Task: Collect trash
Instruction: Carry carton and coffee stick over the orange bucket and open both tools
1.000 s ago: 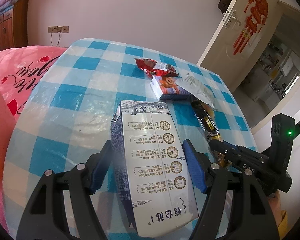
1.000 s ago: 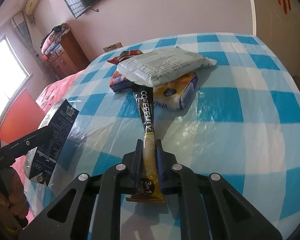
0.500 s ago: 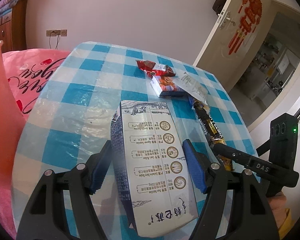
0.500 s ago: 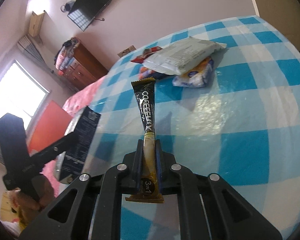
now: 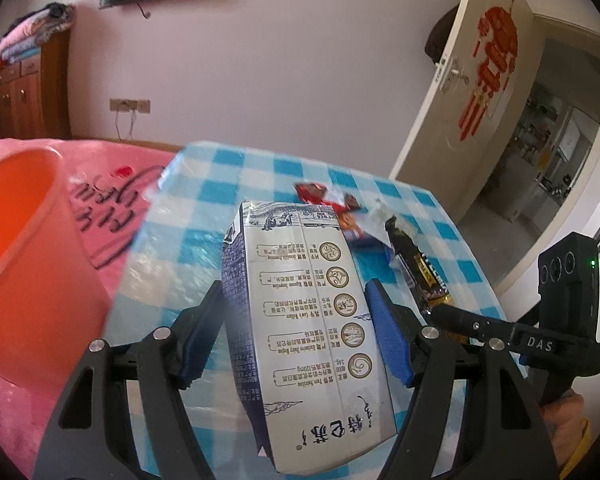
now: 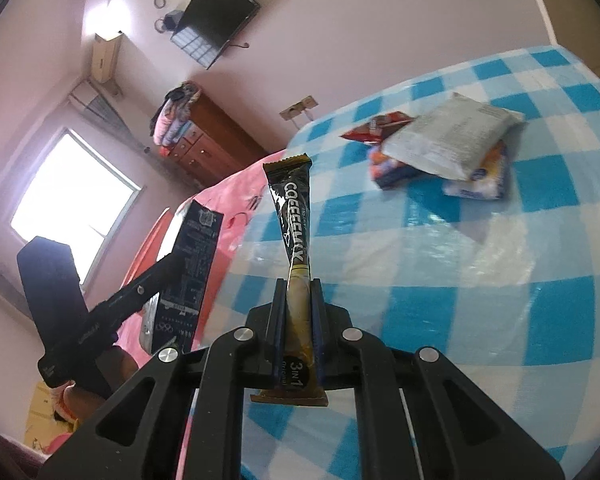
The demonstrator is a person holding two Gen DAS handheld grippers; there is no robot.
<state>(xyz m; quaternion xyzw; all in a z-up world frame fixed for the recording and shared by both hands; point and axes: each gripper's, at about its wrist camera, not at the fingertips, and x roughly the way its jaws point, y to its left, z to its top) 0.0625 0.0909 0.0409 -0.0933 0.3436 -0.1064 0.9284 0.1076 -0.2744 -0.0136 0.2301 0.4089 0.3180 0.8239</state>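
Note:
My left gripper is shut on a white and dark-blue milk carton, held in the air above the checked table. My right gripper is shut on a black and gold coffee stick sachet, which stands up from its jaws, off the table. The same sachet shows at the right of the left wrist view, and the carton at the left of the right wrist view. An orange bin stands to the left, beside the table.
Several wrappers stay on the table's far part: a red packet, a white pouch lying on a blue and orange packet. A pink bedspread lies beyond the table's left edge. An open door is at the right.
Both grippers have risen with their loads. The sachet has come up off the table and away from the wrappers. The orange bin has come into the left wrist view.

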